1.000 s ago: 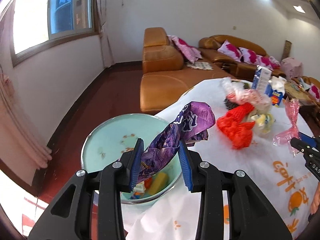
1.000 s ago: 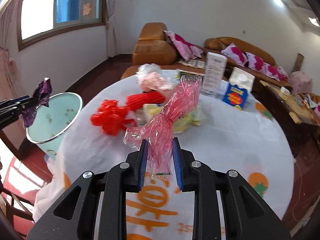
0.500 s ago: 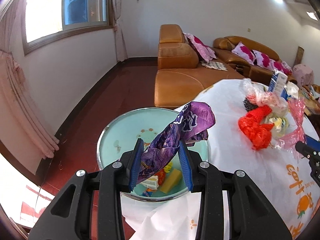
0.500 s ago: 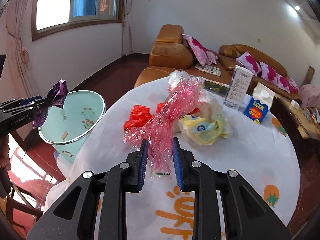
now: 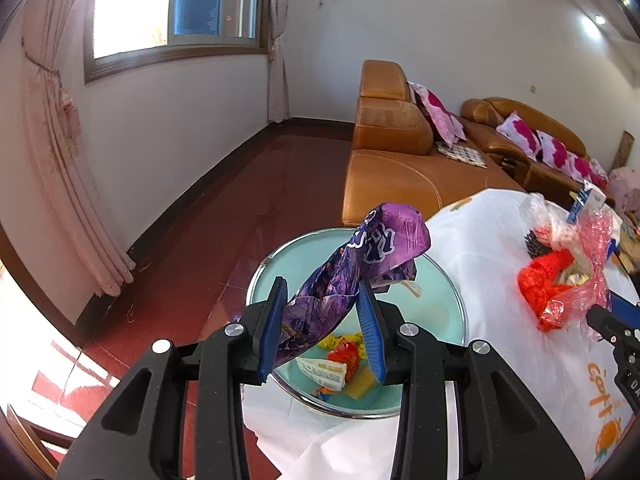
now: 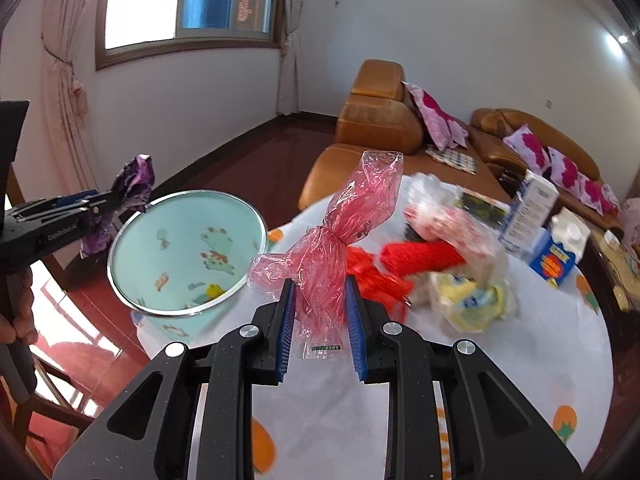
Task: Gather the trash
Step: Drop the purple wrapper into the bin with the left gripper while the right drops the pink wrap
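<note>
I read white lettering on the purple wrapper point(image 5: 352, 280), illegible, clamped in left gripper point(image 5: 324, 320) above the bin point(image 5: 448, 300). Right gripper point(image 6: 320, 312) pinches the pink cellophane point(image 6: 340, 240) over the bench point(image 6: 520, 360).

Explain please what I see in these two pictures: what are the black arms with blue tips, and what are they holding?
There is no robot. A person holds one hand-held claw in each hand, and a wide-angle camera on each claw looks forward along its fingers. The left claw grips a crumpled purple wrapper above a pale green bin, which already has some trash inside. The right claw grips a pink cellophane wrapper over a table with a white cloth. On the table lie red netting, a yellowish wrapper and two cartons. In the right picture, the left claw shows at the left edge.
</note>
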A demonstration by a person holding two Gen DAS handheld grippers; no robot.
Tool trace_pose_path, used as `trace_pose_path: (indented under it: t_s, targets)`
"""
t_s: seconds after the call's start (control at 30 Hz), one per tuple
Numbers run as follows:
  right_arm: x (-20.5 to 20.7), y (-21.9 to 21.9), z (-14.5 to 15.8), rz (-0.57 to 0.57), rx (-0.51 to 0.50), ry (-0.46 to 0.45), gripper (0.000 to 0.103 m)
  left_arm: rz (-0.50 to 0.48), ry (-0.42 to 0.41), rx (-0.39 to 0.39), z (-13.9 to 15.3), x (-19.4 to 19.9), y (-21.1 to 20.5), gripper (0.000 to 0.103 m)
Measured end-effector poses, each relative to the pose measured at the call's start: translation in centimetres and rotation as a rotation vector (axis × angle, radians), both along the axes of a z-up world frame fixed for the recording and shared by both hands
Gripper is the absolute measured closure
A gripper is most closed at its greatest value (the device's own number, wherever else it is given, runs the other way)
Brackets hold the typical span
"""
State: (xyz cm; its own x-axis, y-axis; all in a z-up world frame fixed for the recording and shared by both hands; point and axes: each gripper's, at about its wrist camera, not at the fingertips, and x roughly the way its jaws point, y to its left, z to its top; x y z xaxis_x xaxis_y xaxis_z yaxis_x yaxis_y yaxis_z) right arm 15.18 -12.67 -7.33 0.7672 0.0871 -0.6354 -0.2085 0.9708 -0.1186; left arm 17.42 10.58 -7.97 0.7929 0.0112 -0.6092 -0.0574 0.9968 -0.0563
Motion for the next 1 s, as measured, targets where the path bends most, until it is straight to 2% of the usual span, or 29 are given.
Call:
trace_pose_path:
  t_s: [0.47, 0.6, 0.9, 1.0]
  targets:
    - [3.6, 5.8, -2.3, 0.104, -0.073, 0.033, 0.078, 0.004, 0.039, 0.011, -1.4, 3.0, -0.7, 0.067]
    - [4.5, 6.9, -3.1, 0.119, -0.096, 0.049, 0.078, 0.017, 0.072, 0.014, -2.4, 4.0, -0.6, 0.067]
    - [6.0, 8.4, -5.4, 0.163, -0.134, 0.115, 0.078, 0.020, 0.090, 0.034, -2.8, 5.1, -0.6, 0.067]
    - [6.5, 8.8, -6.0, 0.181, -0.137, 0.130, 0.073, 0.016, 0.093, 0.037, -3.0, 5.3, -0.6, 0.067]
